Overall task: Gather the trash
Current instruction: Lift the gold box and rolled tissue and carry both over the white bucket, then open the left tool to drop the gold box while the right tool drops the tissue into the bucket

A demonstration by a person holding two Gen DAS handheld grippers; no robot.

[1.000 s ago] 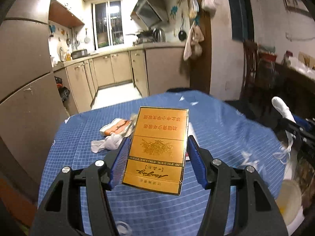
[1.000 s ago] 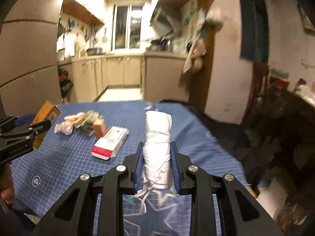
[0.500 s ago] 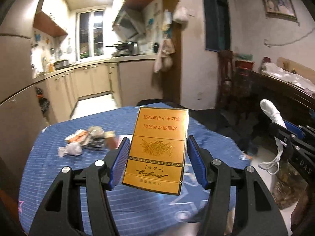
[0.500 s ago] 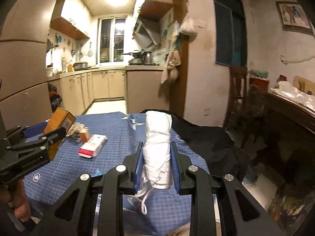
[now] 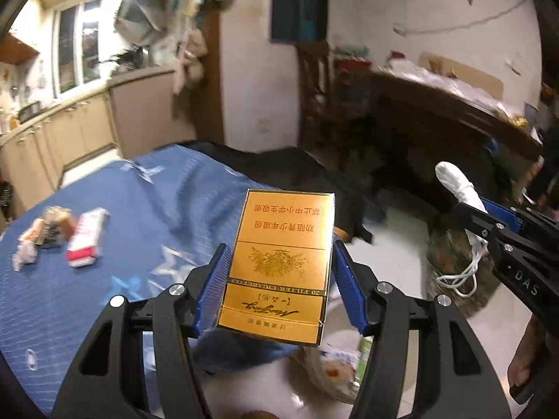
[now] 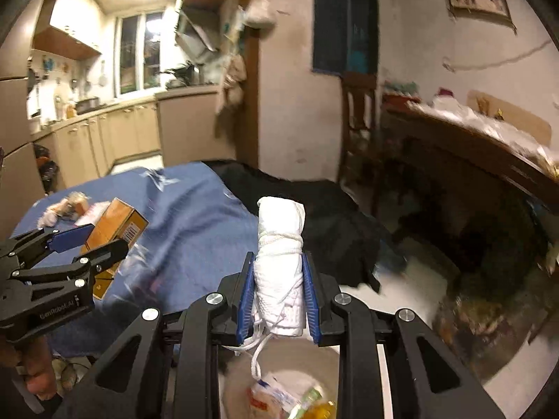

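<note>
My left gripper (image 5: 279, 248) is shut on a gold cigarette pack (image 5: 279, 279), held upright off the table's near right corner. The right gripper (image 6: 278, 256) is shut on a rolled white cloth bundle (image 6: 279, 244) tied with string, its loose cord hanging down. Directly under both grippers stands a pale trash bin (image 6: 300, 359), also low in the left wrist view (image 5: 335, 328), with wrappers inside. Each gripper shows in the other's view: the right one (image 5: 489, 223) with its bundle (image 5: 457, 185), the left one (image 6: 87, 241) with the pack (image 6: 118, 227).
The blue-clothed table (image 5: 104, 209) lies to the left, bearing a red-and-white box (image 5: 87, 237) and crumpled wrappers (image 5: 38, 234). A black garment (image 6: 314, 209) drapes over its far side. A dark sideboard (image 6: 471, 160) and a chair (image 6: 360, 104) stand at the right.
Both grippers have swung right, off the table toward the floor, keeping their loads. The table has slid to the left of both views and the bin has come into sight below.
</note>
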